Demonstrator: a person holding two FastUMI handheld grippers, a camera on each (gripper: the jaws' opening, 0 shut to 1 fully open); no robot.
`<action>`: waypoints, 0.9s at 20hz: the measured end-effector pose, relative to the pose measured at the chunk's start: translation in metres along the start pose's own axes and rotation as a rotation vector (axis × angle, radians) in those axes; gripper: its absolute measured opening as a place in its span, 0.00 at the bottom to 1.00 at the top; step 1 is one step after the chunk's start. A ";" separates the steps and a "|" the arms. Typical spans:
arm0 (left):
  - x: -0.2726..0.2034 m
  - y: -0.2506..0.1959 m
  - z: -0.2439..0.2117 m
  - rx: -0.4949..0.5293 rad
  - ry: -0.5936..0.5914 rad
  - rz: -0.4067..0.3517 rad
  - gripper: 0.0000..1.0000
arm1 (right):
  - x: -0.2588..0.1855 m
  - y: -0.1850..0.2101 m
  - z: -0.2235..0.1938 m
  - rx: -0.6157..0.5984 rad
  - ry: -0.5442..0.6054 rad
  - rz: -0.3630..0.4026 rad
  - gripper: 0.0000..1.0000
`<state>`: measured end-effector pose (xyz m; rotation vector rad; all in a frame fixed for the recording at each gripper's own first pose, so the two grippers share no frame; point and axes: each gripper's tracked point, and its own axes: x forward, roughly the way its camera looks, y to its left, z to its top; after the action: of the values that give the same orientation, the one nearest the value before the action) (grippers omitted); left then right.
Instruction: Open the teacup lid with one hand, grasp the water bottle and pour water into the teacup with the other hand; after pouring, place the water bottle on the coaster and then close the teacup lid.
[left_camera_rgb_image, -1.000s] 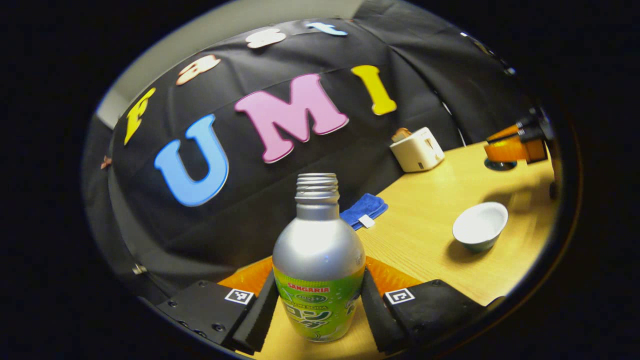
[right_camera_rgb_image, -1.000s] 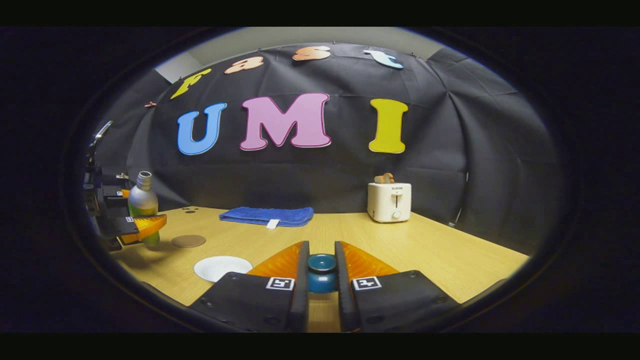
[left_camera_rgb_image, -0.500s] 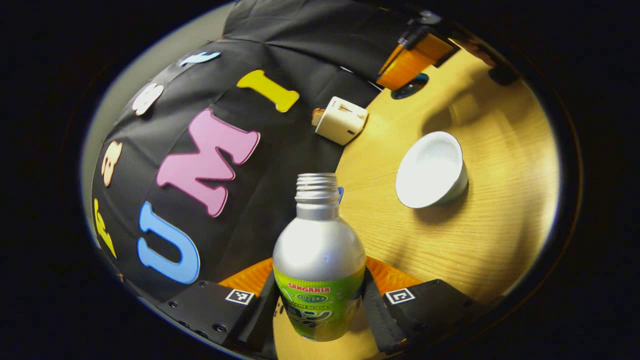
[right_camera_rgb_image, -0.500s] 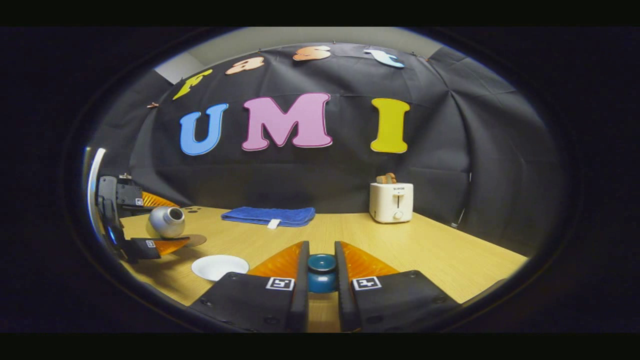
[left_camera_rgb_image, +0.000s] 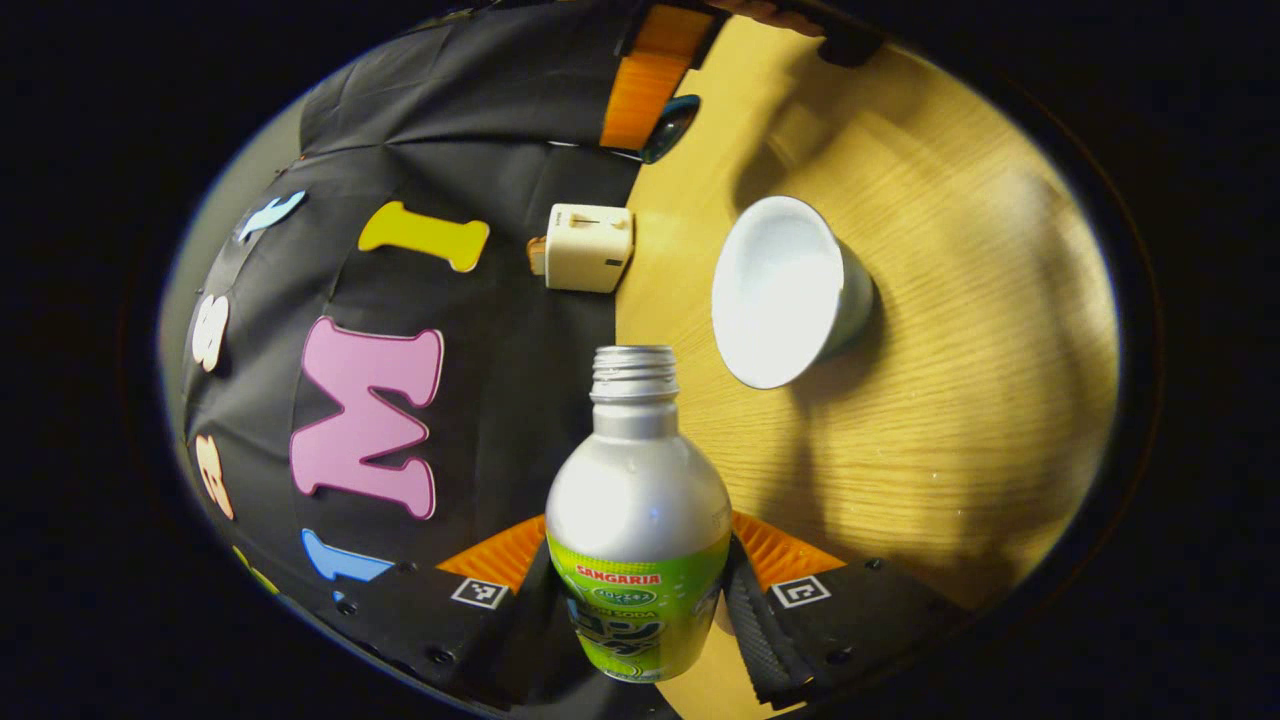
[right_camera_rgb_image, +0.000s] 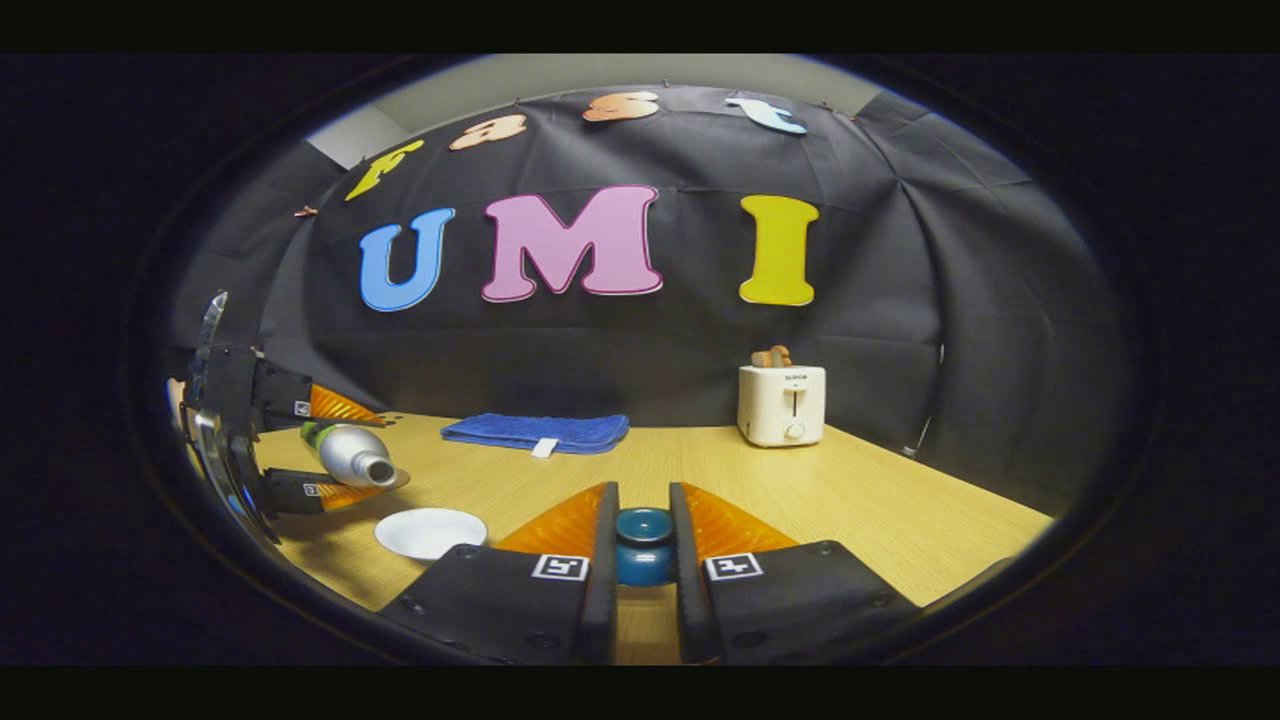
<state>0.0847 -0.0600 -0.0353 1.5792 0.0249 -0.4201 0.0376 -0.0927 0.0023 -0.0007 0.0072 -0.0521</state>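
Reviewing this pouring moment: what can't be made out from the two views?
- Water: no stream can be made out at the bottle mouth or in the teacup; the white inside gives no level.
- Lid, right gripper view: only its knob shows between the right gripper jaws; the rest is hidden.
- Coaster, right gripper view: mostly covered by the tilted bottle and left gripper.

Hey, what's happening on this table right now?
A person works two tongs. The left tongs clamp a silver metal bottle with a green label, uncapped and tipped nearly level, its mouth aimed toward the open white ceramic teacup on the wooden table. No water shows leaving it. The right tongs hold the dark teal teacup lid aside by its knob.
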 end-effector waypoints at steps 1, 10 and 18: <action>0.000 -0.002 0.001 0.024 0.000 -0.012 0.80 | 0.001 0.000 0.000 -0.002 -0.001 0.000 0.28; 0.017 0.005 0.015 0.231 -0.002 -0.064 0.80 | 0.001 0.000 0.000 -0.001 -0.001 0.001 0.28; 0.016 0.015 0.014 0.369 0.028 -0.058 0.80 | 0.000 0.000 0.001 -0.001 -0.001 0.006 0.28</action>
<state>0.1007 -0.0787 -0.0250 1.9519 0.0155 -0.4663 0.0377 -0.0926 0.0030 -0.0018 0.0064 -0.0461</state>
